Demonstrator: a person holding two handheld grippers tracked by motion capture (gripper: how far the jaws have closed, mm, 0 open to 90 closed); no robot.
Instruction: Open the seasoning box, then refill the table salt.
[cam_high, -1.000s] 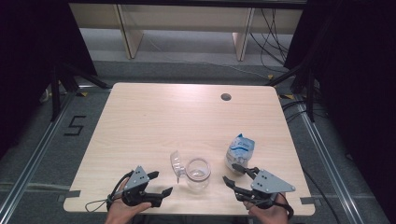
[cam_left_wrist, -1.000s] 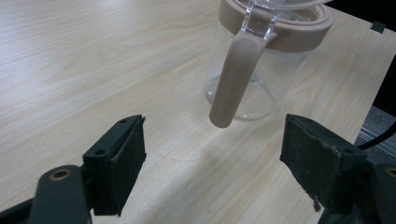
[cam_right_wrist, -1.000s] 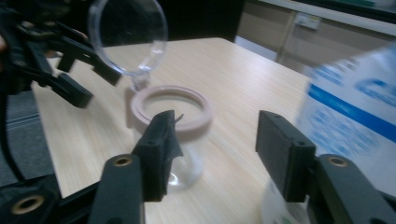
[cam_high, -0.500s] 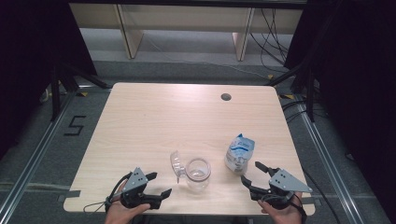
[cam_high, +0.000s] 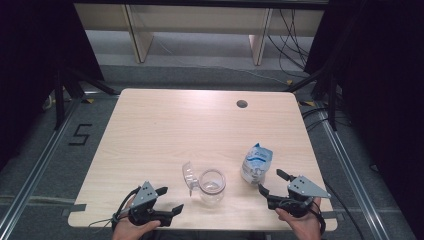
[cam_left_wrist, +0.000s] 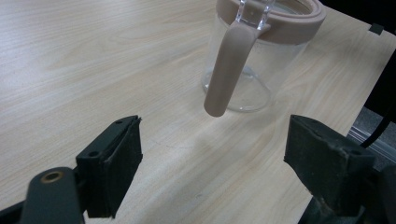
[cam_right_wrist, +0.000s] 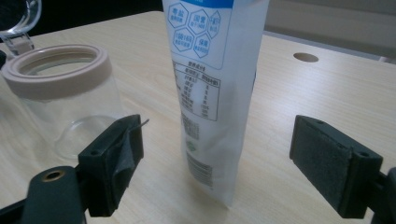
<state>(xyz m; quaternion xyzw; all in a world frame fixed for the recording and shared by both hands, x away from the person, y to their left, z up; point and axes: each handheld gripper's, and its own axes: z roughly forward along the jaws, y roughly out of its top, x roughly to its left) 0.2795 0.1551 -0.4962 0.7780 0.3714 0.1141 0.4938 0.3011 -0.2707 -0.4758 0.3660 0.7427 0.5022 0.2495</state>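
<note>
Near edge of worktop (cam_high: 150, 125): both grippers, a jar and a pouch, all at the person's side.

Right gripper (cam_high: 274, 184): a second ago it was at the pouch with its fingers close about the base; now it sits back toward the near right corner and clear of the pouch. Its fingers have just been opening and stand wide.

Right fingers (cam_right_wrist: 112, 161): the right gripper view looks past them at the pouch, which stands ahead in the gap with bare worktop on either side and no pad touching it.

Pouch (cam_high: 256, 163): white and blue, printed, upright, right of the jar and near the right gripper; same place as a second ago.

Jar (cam_high: 211, 186): clear, with a tan rim, open, its hinged lid (cam_high: 188, 176) swung out to the left; between the two grippers.

Left gripper (cam_high: 170, 209): at the near left, unmoved over the second, fingers wide with nothing between them.

Left fingers (cam_left_wrist: 114, 163): aimed at the jar's tan clasp (cam_left_wrist: 229, 70), which hangs down the glass, apart from the pads.

Reading: the pouch appears to have been let go and left standing; the right hand is free.

Likely next: work on the jar or a fresh grip on the pouch; which one cannot be told.
</note>
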